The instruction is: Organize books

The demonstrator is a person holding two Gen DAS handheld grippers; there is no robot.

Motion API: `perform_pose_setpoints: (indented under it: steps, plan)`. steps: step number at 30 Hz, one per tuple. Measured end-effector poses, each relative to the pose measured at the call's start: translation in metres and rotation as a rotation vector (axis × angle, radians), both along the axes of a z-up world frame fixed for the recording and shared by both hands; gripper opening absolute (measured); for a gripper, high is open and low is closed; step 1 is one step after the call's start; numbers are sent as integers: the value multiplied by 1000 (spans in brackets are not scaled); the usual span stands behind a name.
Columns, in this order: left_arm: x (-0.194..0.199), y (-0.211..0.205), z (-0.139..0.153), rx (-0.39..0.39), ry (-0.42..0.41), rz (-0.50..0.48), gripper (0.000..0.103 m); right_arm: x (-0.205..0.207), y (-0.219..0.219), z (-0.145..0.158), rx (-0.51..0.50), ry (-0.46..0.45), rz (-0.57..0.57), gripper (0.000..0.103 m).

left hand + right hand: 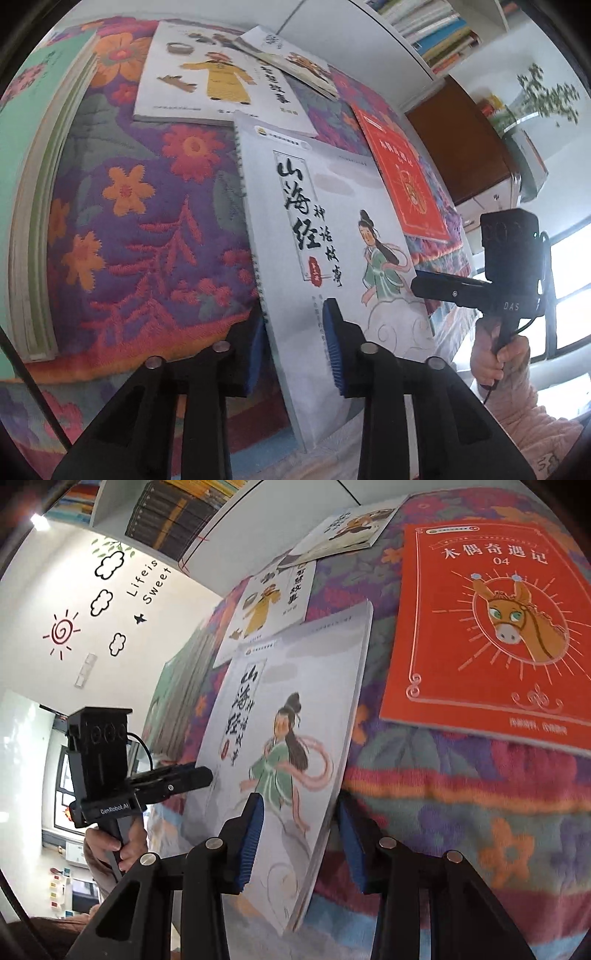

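A white book with black brush lettering and a green-robed figure stands tilted up off the floral blanket. My left gripper is shut on its lower spine edge, one blue pad on the cover and one beneath. My right gripper is clamped on the opposite edge of the same white book. The right gripper shows in the left wrist view, and the left gripper in the right wrist view. A red book lies flat to the right.
Farther back lie a white book with a yellow-robed figure and a smaller book overlapping it. A thick green book sits at the left. A filled bookshelf stands behind, beside a brown cabinet.
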State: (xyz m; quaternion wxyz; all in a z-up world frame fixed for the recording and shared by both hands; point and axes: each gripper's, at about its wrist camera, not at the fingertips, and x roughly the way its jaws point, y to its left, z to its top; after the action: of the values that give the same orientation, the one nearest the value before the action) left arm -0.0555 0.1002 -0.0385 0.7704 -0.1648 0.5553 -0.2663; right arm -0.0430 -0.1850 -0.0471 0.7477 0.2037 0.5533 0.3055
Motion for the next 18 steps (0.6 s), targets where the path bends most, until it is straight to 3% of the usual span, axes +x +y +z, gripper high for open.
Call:
perform_pose_setpoints:
  steps: [6, 8, 13, 18]
  plan:
    - [7, -5, 1, 31, -12, 11, 25, 0, -11, 2, 47, 9, -9, 38]
    - [10, -6, 2, 37, -13, 15, 25, 1, -14, 0, 64, 7, -22, 36]
    - [15, -10, 3, 63, -27, 16, 26, -2, -23, 0, 44, 2, -41, 17]
    - [20, -13, 5, 90, -37, 9, 26, 0, -29, -4, 74, 11, -47, 17]
